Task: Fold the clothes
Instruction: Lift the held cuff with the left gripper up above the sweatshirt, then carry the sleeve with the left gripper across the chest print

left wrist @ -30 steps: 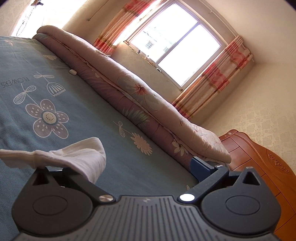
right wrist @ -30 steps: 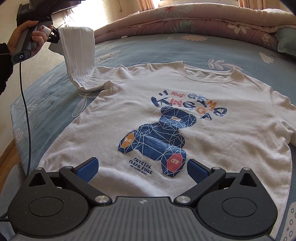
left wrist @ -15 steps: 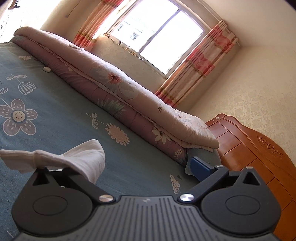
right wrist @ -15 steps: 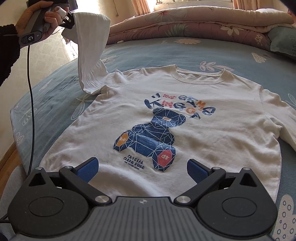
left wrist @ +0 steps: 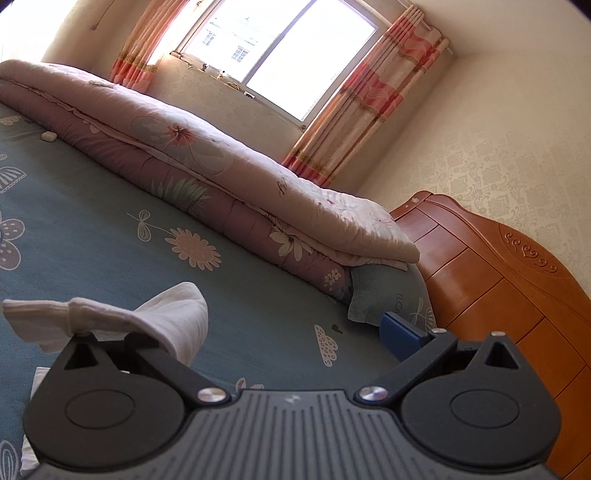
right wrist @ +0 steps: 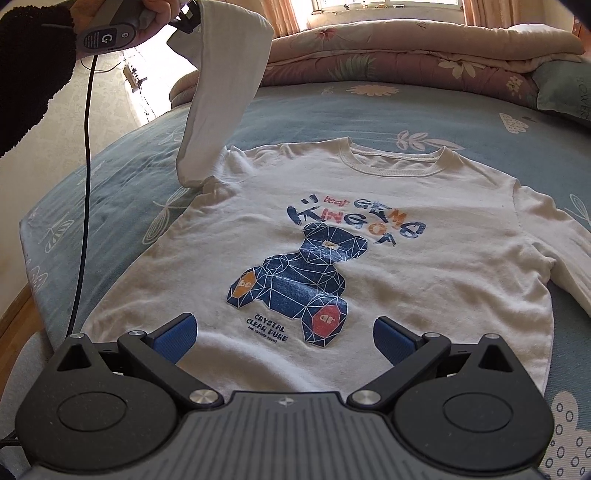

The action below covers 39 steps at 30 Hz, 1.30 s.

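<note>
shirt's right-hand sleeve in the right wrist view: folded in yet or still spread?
Spread. The sleeve lies flat on the bedsheet, angled outward from the shirt body.

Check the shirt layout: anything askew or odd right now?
Nothing damaged. The white shirt lies flat on the bedsheet; only its sleeve hangs lifted from the left gripper.

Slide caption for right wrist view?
Left gripper lifts the shirt sleeve above the bed; right gripper open over the hem.
</note>
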Each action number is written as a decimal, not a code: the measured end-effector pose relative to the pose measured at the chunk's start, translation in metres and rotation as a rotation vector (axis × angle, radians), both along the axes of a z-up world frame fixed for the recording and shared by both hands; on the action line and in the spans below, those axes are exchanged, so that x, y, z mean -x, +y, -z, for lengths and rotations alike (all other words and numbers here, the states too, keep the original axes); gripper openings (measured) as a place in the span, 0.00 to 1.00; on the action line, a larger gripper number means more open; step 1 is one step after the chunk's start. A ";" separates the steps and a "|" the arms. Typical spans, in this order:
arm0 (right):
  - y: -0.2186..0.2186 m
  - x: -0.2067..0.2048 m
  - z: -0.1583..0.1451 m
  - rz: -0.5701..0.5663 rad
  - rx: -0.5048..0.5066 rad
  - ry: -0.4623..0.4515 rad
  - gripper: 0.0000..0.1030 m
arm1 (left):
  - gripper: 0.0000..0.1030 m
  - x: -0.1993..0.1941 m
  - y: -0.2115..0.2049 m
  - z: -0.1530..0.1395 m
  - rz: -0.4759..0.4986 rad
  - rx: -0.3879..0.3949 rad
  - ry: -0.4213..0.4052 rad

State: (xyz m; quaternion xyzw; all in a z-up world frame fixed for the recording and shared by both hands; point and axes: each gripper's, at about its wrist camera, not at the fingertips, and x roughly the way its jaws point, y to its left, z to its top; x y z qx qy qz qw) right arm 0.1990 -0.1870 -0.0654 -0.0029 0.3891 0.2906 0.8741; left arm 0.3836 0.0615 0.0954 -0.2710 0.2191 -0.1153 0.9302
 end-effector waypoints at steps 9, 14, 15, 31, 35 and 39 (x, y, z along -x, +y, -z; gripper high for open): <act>0.000 0.002 -0.004 0.001 -0.004 -0.013 1.00 | 0.98 -0.010 -0.042 0.010 0.086 -0.037 0.030; 0.000 0.002 -0.005 0.004 -0.003 -0.016 1.00 | 0.98 -0.011 -0.062 0.019 0.134 -0.040 0.050; 0.001 0.002 -0.006 0.004 -0.004 -0.017 1.00 | 0.98 -0.011 -0.065 0.020 0.143 -0.044 0.053; 0.000 0.002 -0.007 0.005 0.004 -0.023 1.00 | 0.98 -0.019 -0.106 0.054 0.220 -0.067 0.137; 0.000 0.001 -0.006 0.006 0.012 -0.023 1.00 | 0.98 -0.023 -0.114 0.062 0.239 -0.079 0.152; 0.000 0.000 -0.005 0.006 0.019 -0.022 1.00 | 0.98 -0.026 -0.121 0.076 0.256 -0.084 0.181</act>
